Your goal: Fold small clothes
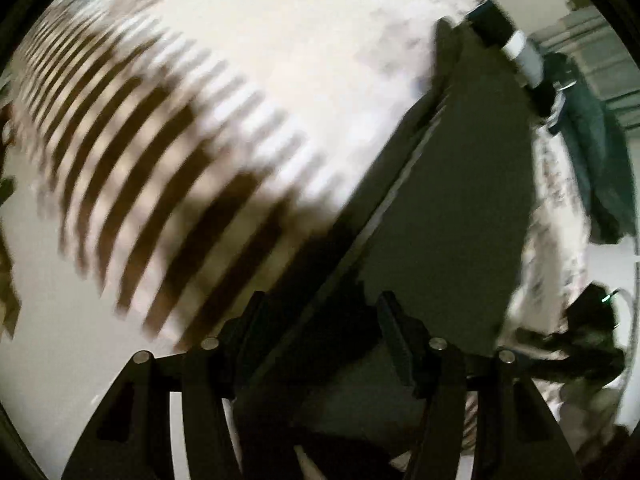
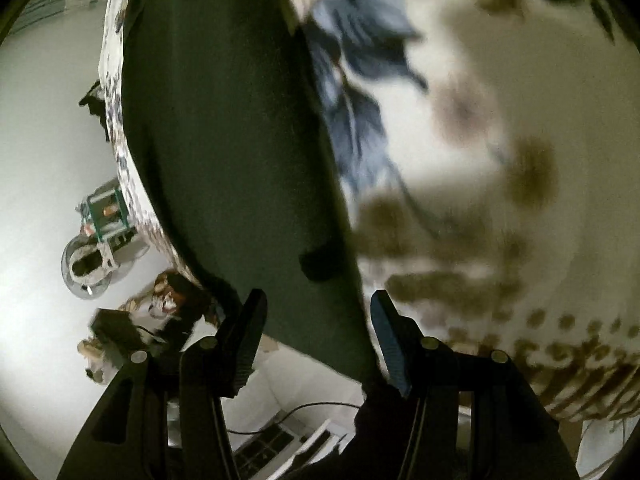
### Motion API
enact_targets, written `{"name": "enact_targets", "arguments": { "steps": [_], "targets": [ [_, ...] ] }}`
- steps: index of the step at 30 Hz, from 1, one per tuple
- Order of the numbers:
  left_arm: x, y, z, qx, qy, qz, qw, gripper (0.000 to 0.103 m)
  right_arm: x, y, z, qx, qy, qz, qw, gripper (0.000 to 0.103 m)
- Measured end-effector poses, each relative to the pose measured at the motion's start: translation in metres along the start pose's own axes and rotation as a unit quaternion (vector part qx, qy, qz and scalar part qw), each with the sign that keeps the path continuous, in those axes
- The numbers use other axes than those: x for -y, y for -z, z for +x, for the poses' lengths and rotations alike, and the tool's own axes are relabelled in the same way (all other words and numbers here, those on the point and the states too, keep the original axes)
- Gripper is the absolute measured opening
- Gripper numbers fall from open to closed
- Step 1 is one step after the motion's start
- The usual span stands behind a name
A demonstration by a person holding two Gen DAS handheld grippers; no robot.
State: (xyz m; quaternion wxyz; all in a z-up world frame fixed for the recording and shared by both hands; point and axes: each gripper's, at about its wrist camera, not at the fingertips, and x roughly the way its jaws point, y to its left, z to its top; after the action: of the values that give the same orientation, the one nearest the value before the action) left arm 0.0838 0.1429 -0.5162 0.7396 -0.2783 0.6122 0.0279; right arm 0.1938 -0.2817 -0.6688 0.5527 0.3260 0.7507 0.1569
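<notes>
Currently, left wrist view: we note the left gripper [image 1: 320, 320] w/ fingers [image 1: 394, 332] apart about halfway. A dark green garment [image 1: 448, 200] stretches taut from between them up toward the frame's top right, over a patterned bedspread [image 1: 240, 100] (brown stripes, white ground). Heavy blur; we cannot confirm the pads press the cloth, though it looks carried, not lying loose. The other gripper shows faintly at the far edge, right of frame.

Right wrist view: right gripper [image 2: 316, 324], fingers likewise apart approx. halfway. The garment hangs as a flat panel between them, its lower edge at the fingers; grip not verifiable. The bedspread here shows blue leaf print. Floor clutter at left, unidentified.

Recommendation: we judge the step as spreading the garment flat before folding. Keep both corners level, tension even, lower onto the bed w/o twist, smooth before release.
</notes>
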Motion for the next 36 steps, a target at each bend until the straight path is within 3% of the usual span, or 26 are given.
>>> {"name": "enact_targets", "arguments": {
  "steps": [4,6,8,12,14,17,18,19,20,22,23,26,30,34,36],
  "targets": [
    [0.043,-0.077,0.002,0.023,0.077,0.043,0.9959,0.054,-0.014,-0.056,-0.046,0.077,-0.002,-0.008,0.997,0.056],
    [0.060,-0.128,0.013,0.030,0.106,0.064,0.9918,0.062,-0.027,-0.091,-0.067,0.119,0.000,-0.012,0.993,0.056],
    [0.081,-0.181,0.030,0.033,0.133,0.082,0.9872,0.068,-0.041,-0.129,-0.083,0.158,0.007,-0.012,0.987,0.063],
    [0.119,-0.250,0.070,0.025,0.155,0.105,0.9820,0.068,-0.066,-0.206,-0.103,0.209,0.027,-0.011,0.978,0.063],
    [0.142,-0.278,0.096,0.016,0.144,0.135,0.9802,0.067,-0.072,-0.235,-0.107,0.227,0.037,-0.006,0.973,0.063],
    [0.168,-0.297,0.125,0.011,0.127,0.170,0.9771,0.063,-0.073,-0.272,-0.112,0.239,0.038,0.006,0.970,0.063],
    [0.171,-0.303,0.129,0.014,0.119,0.181,0.9761,0.051,-0.071,-0.284,-0.113,0.240,0.041,0.010,0.970,0.063],
    [0.175,-0.307,0.133,0.016,0.116,0.189,0.9750,0.001,-0.069,-0.292,-0.113,0.240,0.045,0.014,0.970,0.063],
    [0.177,-0.309,0.136,0.016,0.100,0.196,0.9753,0.004,-0.074,-0.302,-0.109,0.237,0.048,0.020,0.970,0.063],
    [0.174,-0.311,0.133,0.024,0.110,0.194,0.9745,0.003,-0.071,-0.315,-0.109,0.236,0.046,0.029,0.970,0.058],
    [0.168,-0.311,0.123,0.038,0.116,0.188,0.9746,0.003,-0.072,-0.315,-0.112,0.246,0.040,0.025,0.968,0.036],
    [0.155,-0.313,0.102,0.061,0.132,0.178,0.9733,0.003,-0.077,-0.310,-0.119,0.264,0.054,0.001,0.963,0.011],
    [0.148,-0.325,0.115,0.052,0.126,0.167,0.9765,0.003,-0.110,-0.317,-0.103,0.274,0.090,-0.016,0.957,0.009],
    [0.148,-0.340,0.147,0.033,0.098,0.169,0.9802,0.003,-0.113,-0.330,-0.097,0.270,0.127,-0.004,0.954,0.008],
    [0.144,-0.344,0.154,0.018,0.106,0.162,0.9809,0.004,-0.111,-0.331,-0.094,0.256,0.136,0.002,0.957,0.008]
  ]
}}
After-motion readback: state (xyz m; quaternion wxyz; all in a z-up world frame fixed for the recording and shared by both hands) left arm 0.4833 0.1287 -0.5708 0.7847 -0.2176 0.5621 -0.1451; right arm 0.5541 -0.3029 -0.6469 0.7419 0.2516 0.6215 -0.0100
